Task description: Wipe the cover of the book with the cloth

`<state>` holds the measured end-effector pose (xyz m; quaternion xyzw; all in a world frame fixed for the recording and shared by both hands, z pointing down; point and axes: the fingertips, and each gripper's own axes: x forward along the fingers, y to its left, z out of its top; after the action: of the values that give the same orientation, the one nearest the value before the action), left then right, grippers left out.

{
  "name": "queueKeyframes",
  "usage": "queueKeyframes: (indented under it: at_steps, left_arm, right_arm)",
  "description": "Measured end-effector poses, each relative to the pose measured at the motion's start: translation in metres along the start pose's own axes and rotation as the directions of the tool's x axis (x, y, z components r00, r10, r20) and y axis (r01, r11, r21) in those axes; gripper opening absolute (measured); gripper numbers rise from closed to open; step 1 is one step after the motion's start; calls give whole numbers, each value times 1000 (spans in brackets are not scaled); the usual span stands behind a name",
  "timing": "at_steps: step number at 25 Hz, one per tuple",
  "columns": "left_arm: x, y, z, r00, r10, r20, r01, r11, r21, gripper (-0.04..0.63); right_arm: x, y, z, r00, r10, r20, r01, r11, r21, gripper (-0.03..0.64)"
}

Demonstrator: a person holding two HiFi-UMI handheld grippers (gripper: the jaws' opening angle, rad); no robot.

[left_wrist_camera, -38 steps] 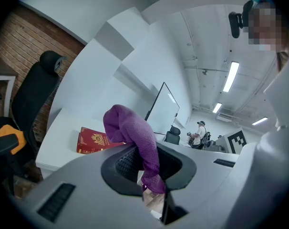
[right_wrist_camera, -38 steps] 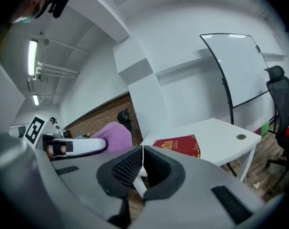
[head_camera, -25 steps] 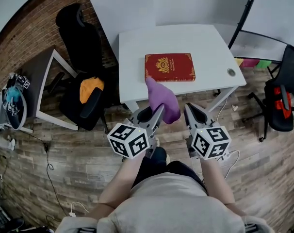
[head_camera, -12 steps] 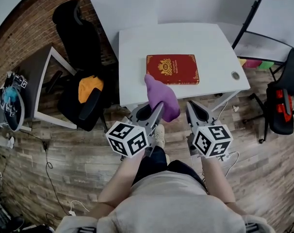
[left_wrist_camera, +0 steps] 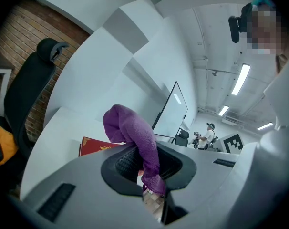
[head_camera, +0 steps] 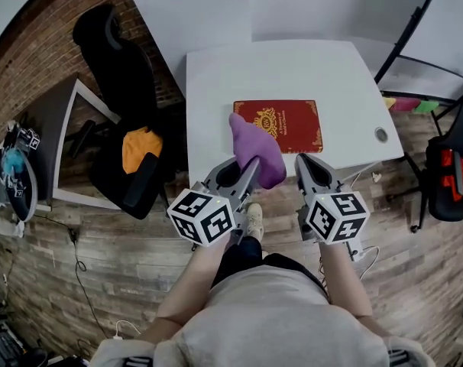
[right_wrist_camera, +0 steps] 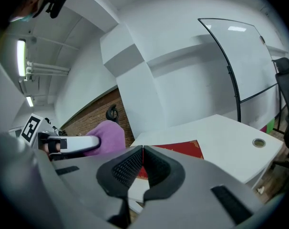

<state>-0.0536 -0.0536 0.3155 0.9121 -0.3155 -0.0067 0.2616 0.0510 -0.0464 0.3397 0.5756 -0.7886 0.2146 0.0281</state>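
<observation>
The purple cloth, seemingly soft and limp, hung over the near-left corner of the book, one end pinched in the left hand-held gripper, while the right hand-held gripper was clenched on nothing.

The left gripper and right gripper are held forward side by side, tips at the table's near edge. Left jaws clamp the purple cloth; right jaws are pressed together, empty.

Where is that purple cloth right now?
In the head view, the purple cloth is pinched in the left gripper, sticking up at the near edge of the white table, in front of the red book's left end.
</observation>
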Motion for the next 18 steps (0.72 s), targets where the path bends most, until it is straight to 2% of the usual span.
queueKeyframes:
  at_steps: [4, 18]
  left_arm:
    - [26, 20, 18, 1000, -3, 14, 3, 1000, -16, 67]
    - [93, 72, 60, 999, -50, -15, 50, 999, -11, 67]
  right_arm:
    - [29, -15, 17, 1000, -7, -2, 7, 1000, -7, 23]
    - [105, -49, 54, 999, -53, -11, 53, 999, -12, 23]
